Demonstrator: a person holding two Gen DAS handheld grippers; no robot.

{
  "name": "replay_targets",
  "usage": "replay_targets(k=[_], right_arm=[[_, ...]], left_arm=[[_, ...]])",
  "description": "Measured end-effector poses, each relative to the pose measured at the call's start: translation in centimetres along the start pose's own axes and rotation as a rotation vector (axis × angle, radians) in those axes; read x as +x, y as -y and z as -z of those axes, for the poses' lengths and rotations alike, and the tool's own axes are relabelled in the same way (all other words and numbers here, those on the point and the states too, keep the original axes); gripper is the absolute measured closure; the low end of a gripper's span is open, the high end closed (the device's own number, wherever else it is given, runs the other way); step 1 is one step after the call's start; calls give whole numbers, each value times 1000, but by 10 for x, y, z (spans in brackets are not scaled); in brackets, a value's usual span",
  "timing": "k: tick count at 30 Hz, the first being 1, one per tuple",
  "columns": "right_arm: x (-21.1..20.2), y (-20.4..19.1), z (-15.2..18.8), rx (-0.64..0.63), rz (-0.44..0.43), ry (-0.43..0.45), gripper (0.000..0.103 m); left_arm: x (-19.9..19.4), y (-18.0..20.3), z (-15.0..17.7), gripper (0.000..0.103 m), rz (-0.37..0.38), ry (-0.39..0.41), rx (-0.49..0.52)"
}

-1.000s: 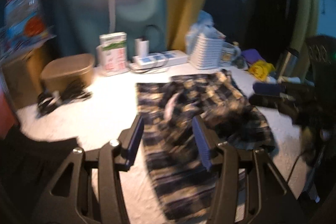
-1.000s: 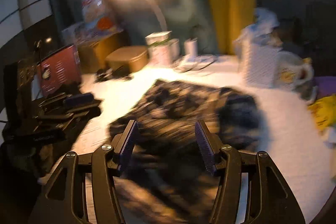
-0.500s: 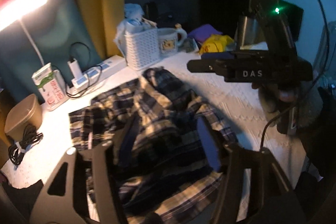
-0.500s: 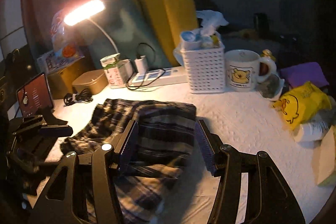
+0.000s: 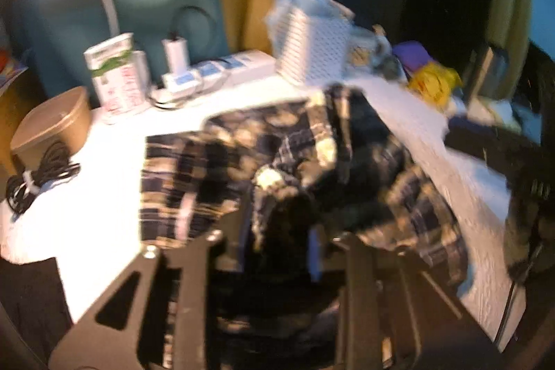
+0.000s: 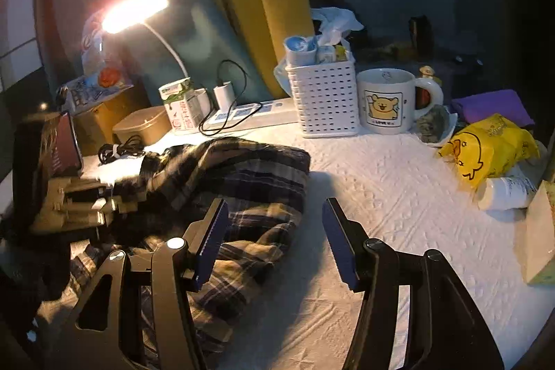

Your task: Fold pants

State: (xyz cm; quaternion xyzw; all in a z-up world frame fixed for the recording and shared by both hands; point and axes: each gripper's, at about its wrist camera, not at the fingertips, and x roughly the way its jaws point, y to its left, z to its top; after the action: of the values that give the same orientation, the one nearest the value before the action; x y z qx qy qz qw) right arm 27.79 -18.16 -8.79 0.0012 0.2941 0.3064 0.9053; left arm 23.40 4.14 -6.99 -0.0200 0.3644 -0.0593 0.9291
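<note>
- Closing: left gripper (image 5: 277,231) jaws narrowing on a bunched fold of the plaid pants (image 5: 215,162), fabric between the pads.
- Right gripper (image 6: 274,238) spread wide, nothing in it, over the pants' right edge.
- Pants lie crumpled on the white tablecloth (image 6: 399,196), near the white basket (image 6: 326,99).

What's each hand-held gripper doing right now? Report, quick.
Left hand-held gripper: closing, plaid pants bunched between its fingers.
Right hand-held gripper: open, holding nothing.

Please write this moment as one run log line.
left gripper: closing on plaid pants | right gripper: open, empty | pants: crumpled, unfolded
</note>
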Motion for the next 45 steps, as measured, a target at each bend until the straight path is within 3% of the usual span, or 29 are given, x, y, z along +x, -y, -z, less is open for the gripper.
replay_targets(k=[2,6,9,12,17,18,19,20,23,27,32,38,41,45], right_arm=[[2,-4,1,-13,-13,-10,43],[5,-7,0,5,-91,-30,43],[8,-16,-4,-29,-93,-46,43],[13,-26,-13,-62,-94,-77,43],[38,-37,-30,-142,-57,-131,45],[45,-38,-33,-151,-62,-136,68],[53,-39,-36,-160,-69,-139,85],[61,-40,-39,-172,-62,-152,93],[87,-47,-41,-209,-83,-205,93],[122,-49,-29,-247,-29,-282,93],[131,-46,-20,-246,-13,-292,93],[100,-38,-36,-189,-51,-163,93],[91,-34,-37,-170,-75,-147,93],[86,-41,-25,-214,-125,-181,93]], left_arm=[[-6,-18,-5,89,-19,30,-40],[-7,-51,-17,89,-27,49,-95],[0,-68,-24,89,-48,56,-104],[22,-85,-27,89,-6,-18,-134],[45,-115,-23,81,44,-75,-216],[43,-119,-24,79,47,-73,-222],[40,-123,-25,73,50,-71,-234],[37,-127,-27,68,55,-70,-249],[16,-134,-32,56,72,-25,-275],[-8,-131,-37,55,-2,29,-264],[-40,-118,-35,55,-4,112,-258],[-30,-71,-27,55,114,-1,-129],[-9,-66,-18,55,46,-56,-99],[9,-92,-1,55,-17,-112,-179]])
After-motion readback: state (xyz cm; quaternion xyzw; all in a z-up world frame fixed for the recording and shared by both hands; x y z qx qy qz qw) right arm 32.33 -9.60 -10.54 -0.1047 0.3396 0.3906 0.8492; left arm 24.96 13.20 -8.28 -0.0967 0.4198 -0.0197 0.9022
